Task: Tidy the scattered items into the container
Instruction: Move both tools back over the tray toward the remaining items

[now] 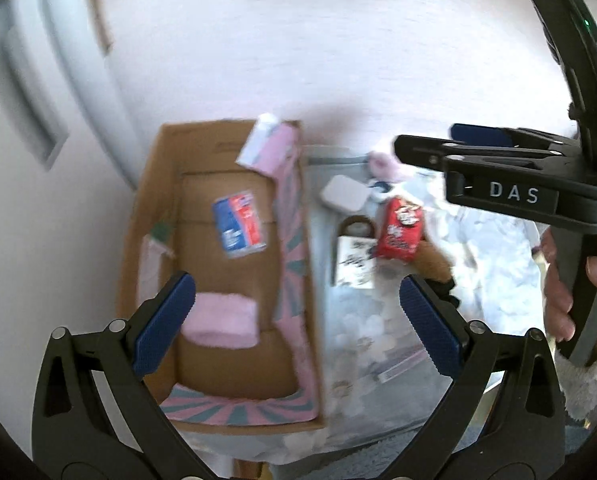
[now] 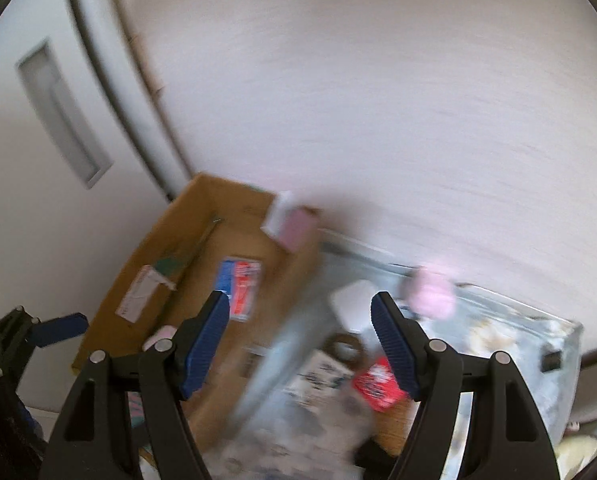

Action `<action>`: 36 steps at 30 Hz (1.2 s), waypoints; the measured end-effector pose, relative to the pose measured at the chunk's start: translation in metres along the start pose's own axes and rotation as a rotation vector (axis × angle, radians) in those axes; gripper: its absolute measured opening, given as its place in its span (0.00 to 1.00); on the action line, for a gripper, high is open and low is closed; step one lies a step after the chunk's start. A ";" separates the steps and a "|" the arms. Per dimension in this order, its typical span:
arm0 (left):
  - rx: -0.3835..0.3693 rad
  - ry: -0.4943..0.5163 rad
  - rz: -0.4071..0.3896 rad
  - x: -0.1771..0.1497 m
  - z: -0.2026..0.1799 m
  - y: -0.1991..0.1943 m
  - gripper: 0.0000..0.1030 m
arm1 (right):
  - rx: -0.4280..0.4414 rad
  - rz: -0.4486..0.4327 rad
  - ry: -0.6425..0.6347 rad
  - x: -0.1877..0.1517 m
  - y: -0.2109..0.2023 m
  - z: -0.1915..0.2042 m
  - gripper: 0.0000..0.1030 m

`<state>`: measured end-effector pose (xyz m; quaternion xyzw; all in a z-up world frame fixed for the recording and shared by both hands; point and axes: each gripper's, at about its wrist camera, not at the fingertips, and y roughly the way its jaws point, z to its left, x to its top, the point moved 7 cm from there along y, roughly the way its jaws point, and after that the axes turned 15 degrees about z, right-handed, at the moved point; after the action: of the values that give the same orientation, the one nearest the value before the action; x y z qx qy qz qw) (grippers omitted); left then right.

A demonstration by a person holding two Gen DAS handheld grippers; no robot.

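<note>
cardboard box [image 1: 218, 280] on the left, open at the top, serving as the container and already holding two loose items: one blue-and-red packet [image 1: 240, 222] flat on the bottom, one pink fluffy cloth [image 1: 222, 320] nearer the camera. also a white-and-pink carton [image 1: 264, 146] leaning at the far right corner, whether stored or part of the box cannot be told.

judged partly done. left outside, just right of the box on a pale patterned sheet [image 1: 378, 340]: one white rounded case [image 1: 344, 194], one red snack packet [image 1: 400, 230], one small white printed bag with a brown handle [image 1: 354, 258], one pink soft item [image 1: 382, 164] at the far edge, one brown furry object [image 1: 432, 262] touching the red packet. five at least; blur hides finer detail.

left gripper [image 1: 296, 322] spread wide and holding nothing, hovering over the box's right wall. right gripper [image 2: 300, 346] likewise spread and holding nothing, above the seam between box and sheet.
</note>
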<state>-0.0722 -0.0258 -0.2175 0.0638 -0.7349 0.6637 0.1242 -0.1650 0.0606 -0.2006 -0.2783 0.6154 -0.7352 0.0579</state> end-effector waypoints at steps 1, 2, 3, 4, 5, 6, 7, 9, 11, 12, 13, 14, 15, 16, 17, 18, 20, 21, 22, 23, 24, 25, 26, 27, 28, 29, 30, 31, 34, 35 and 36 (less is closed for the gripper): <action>0.000 0.018 0.002 0.003 -0.009 0.000 0.99 | -0.032 -0.007 0.020 -0.005 -0.005 -0.015 0.67; -0.001 0.033 0.004 0.005 -0.017 0.000 0.99 | -0.060 -0.012 0.030 -0.008 -0.008 -0.026 0.67; -0.003 0.048 0.007 0.007 -0.025 0.002 0.99 | -0.092 -0.020 0.042 -0.012 -0.016 -0.038 0.67; -0.008 0.063 0.014 0.009 -0.034 0.004 0.99 | -0.121 -0.029 0.056 -0.017 -0.023 -0.052 0.67; -0.018 0.079 0.021 0.011 -0.045 0.007 0.99 | -0.136 -0.036 0.067 -0.021 -0.028 -0.062 0.67; -0.028 0.092 0.029 0.012 -0.055 0.009 0.99 | -0.147 -0.044 0.079 -0.025 -0.034 -0.074 0.67; -0.040 0.102 0.040 0.014 -0.065 0.012 0.99 | -0.158 -0.053 0.099 -0.031 -0.042 -0.089 0.67; -0.062 0.125 0.067 0.016 -0.086 0.019 0.99 | -0.171 -0.064 0.128 -0.038 -0.050 -0.108 0.67; -0.064 0.145 0.092 0.018 -0.106 0.028 0.99 | -0.181 -0.077 0.170 -0.050 -0.059 -0.133 0.67; -0.063 0.154 0.102 0.018 -0.113 0.033 0.99 | -0.183 -0.078 0.183 -0.054 -0.057 -0.139 0.67; -0.061 0.163 0.116 0.018 -0.121 0.038 0.99 | -0.185 -0.075 0.204 -0.060 -0.060 -0.151 0.68; -0.061 0.172 0.130 0.019 -0.130 0.043 0.99 | -0.189 -0.072 0.217 -0.065 -0.061 -0.157 0.67; -0.063 0.177 0.144 0.018 -0.137 0.048 0.99 | -0.196 -0.069 0.230 -0.070 -0.060 -0.164 0.67; -0.065 0.180 0.159 0.018 -0.143 0.054 0.99 | -0.203 -0.067 0.242 -0.077 -0.062 -0.173 0.68; -0.069 0.180 0.178 0.018 -0.151 0.062 0.99 | -0.210 -0.063 0.252 -0.083 -0.063 -0.182 0.68; -0.071 0.177 0.189 0.019 -0.155 0.065 0.99 | -0.215 -0.059 0.259 -0.086 -0.064 -0.188 0.68; -0.078 0.149 0.209 0.020 -0.161 0.078 0.99 | -0.223 -0.050 0.272 -0.094 -0.064 -0.200 0.68; -0.079 0.134 0.210 0.020 -0.163 0.081 0.99 | -0.226 -0.042 0.279 -0.097 -0.062 -0.207 0.68; -0.079 0.116 0.213 0.021 -0.163 0.087 0.99 | -0.228 -0.033 0.286 -0.100 -0.060 -0.214 0.68; -0.079 0.094 0.221 0.021 -0.163 0.093 0.99 | -0.228 -0.030 0.289 -0.101 -0.057 -0.217 0.68; -0.077 0.073 0.230 0.022 -0.161 0.099 0.99 | -0.226 -0.025 0.294 -0.104 -0.056 -0.224 0.68; -0.077 0.052 0.241 0.022 -0.160 0.104 0.99 | -0.223 -0.019 0.300 -0.106 -0.054 -0.230 0.68; -0.080 0.028 0.255 0.021 -0.158 0.111 0.99 | -0.219 -0.015 0.305 -0.107 -0.052 -0.234 0.68; -0.085 0.010 0.264 0.021 -0.157 0.115 0.99 | -0.213 -0.010 0.309 -0.108 -0.049 -0.239 0.68; -0.087 -0.008 0.272 0.021 -0.156 0.120 0.99 | -0.206 -0.005 0.312 -0.110 -0.045 -0.243 0.68; -0.086 -0.028 0.279 0.021 -0.155 0.124 0.99 | -0.201 0.000 0.313 -0.110 -0.041 -0.245 0.68; -0.085 -0.044 0.285 0.022 -0.154 0.129 0.99 | -0.197 0.007 0.311 -0.111 -0.035 -0.246 0.68; -0.085 -0.058 0.290 0.022 -0.153 0.132 0.99 | -0.192 0.017 0.305 -0.111 -0.030 -0.249 0.68; -0.092 -0.106 0.309 0.022 -0.152 0.142 0.99 | -0.186 0.048 0.289 -0.112 -0.013 -0.257 0.68; -0.097 -0.125 0.318 0.022 -0.151 0.147 0.99 | -0.180 0.058 0.287 -0.112 -0.007 -0.261 0.68; -0.100 -0.134 0.323 0.021 -0.151 0.150 0.99 | -0.174 0.063 0.288 -0.112 -0.003 -0.263 0.68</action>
<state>-0.1166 0.1420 -0.3419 -0.0171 -0.7742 0.6320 -0.0301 -0.1969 0.3382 -0.2587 -0.1546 0.6871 -0.7092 -0.0320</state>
